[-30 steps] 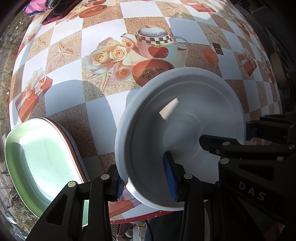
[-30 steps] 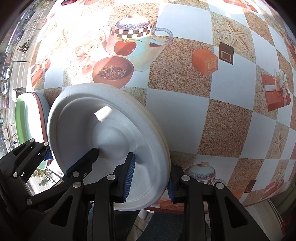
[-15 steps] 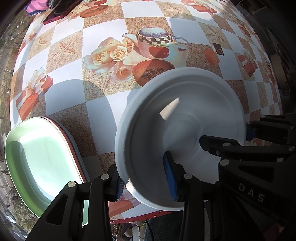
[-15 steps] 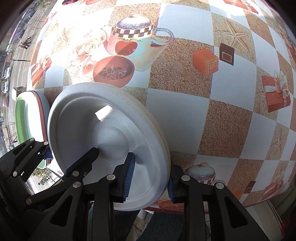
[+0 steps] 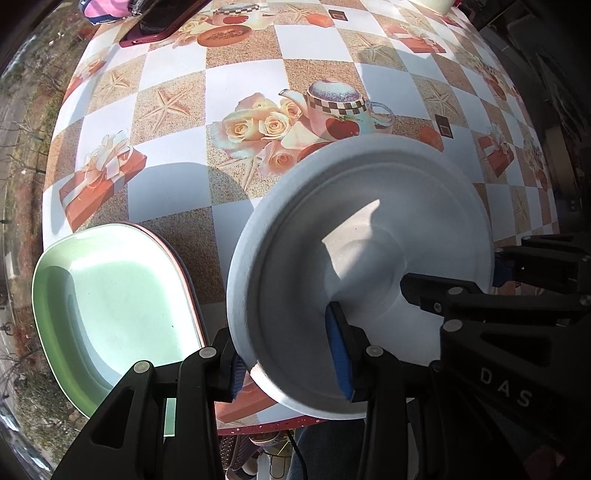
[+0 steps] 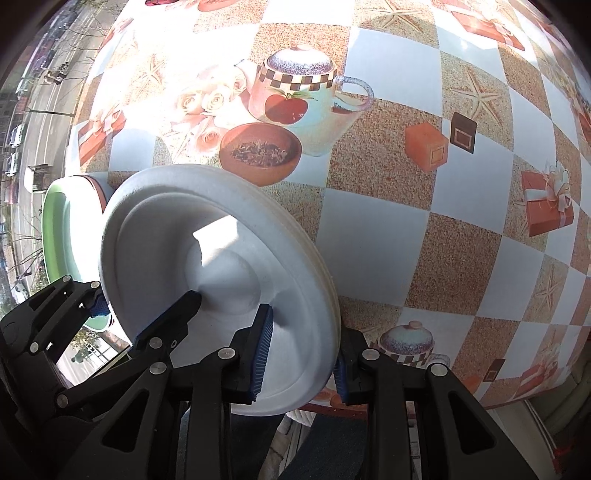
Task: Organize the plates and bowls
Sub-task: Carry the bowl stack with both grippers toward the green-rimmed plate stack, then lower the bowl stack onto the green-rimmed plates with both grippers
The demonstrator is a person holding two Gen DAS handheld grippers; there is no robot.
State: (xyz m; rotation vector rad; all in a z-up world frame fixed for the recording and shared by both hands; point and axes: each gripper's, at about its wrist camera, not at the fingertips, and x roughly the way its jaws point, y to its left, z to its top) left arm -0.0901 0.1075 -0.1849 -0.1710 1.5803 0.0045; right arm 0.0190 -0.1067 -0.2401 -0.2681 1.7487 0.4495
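A white round plate (image 5: 369,266) is held between both grippers over the table's near edge; it also shows in the right wrist view (image 6: 207,280). My left gripper (image 5: 288,365) is shut on its near left rim. My right gripper (image 6: 301,362) is shut on its near right rim and shows at the right of the left wrist view (image 5: 454,280). A light green plate (image 5: 114,306) lies on a red-rimmed plate at the table's near left corner, left of the white plate; it also shows in the right wrist view (image 6: 62,229).
The round table (image 5: 177,192) has a checked cloth with teapot and rose prints. A dark red phone (image 5: 162,22) and a pink item (image 5: 103,7) lie at the far edge. The near edge (image 5: 258,424) lies just under the grippers.
Both grippers and the white plate have risen and tipped slightly, so more of the far table shows. The grip on the plate is unchanged.
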